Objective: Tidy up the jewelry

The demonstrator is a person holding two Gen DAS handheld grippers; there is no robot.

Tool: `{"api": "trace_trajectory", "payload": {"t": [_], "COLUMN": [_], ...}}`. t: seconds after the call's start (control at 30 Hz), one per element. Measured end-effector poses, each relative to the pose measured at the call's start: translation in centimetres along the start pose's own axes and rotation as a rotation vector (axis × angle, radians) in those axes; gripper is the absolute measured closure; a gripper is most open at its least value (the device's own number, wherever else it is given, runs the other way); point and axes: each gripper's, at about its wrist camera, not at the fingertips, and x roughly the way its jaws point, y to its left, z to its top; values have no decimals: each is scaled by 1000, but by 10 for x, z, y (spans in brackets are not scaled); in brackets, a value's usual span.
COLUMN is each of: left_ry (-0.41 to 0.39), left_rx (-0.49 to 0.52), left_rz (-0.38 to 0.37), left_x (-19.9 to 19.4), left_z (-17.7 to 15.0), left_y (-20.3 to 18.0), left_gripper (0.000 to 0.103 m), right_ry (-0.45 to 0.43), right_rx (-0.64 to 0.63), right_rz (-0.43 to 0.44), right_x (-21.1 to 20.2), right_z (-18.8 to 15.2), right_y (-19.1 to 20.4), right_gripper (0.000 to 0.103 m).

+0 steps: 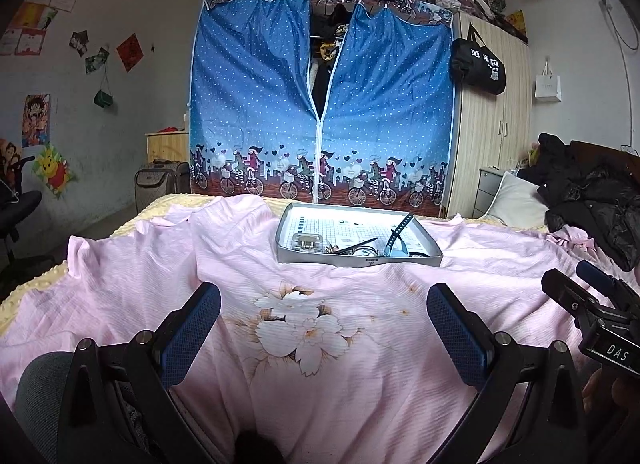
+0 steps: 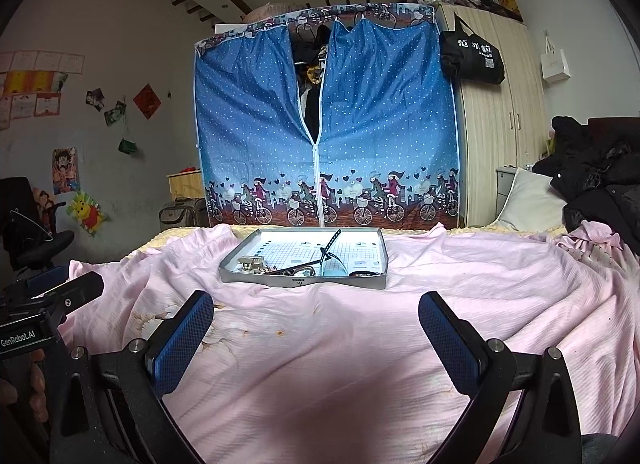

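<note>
A shallow grey tray (image 1: 362, 260) (image 2: 304, 282) lies on the pink bedsheet, far ahead of both grippers. Inside it sit a clear hair clip (image 1: 307, 242) (image 2: 251, 263), a blue watch with its strap sticking up (image 1: 398, 236) (image 2: 330, 252), and a tangle of small jewelry (image 1: 354, 250) (image 2: 294, 271) at the front. My left gripper (image 1: 324, 324) is open over the flower print, nothing between its blue pads. My right gripper (image 2: 316, 330) is open too, empty, low over the sheet. Each gripper shows at the other view's edge.
A pink sheet with a flower print (image 1: 304, 324) covers the bed. Black coats (image 1: 592, 192) (image 2: 600, 168) and a white pillow (image 2: 528, 204) lie at the right. A blue fabric wardrobe (image 1: 320, 104) stands beyond the bed, an office chair (image 2: 36, 232) at the left.
</note>
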Motion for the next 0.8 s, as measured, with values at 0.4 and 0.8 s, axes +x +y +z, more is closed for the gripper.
{"api": "trace_trajectory", "payload": {"t": [0.4,0.8], "left_ry": [2,2], "left_rx": [1,0], "left_rz": [3,4], "left_x": [1,1], "left_z": [-1,-1], "left_y": [1,1], "left_gripper": [2,2], "right_ry": [4,5], "right_rx": [-1,-2], "right_rz": [-1,0], "right_x": [1,1], "right_z": [-1,-1], "right_y": [-1,-1], "right_gripper": [0,0]}}
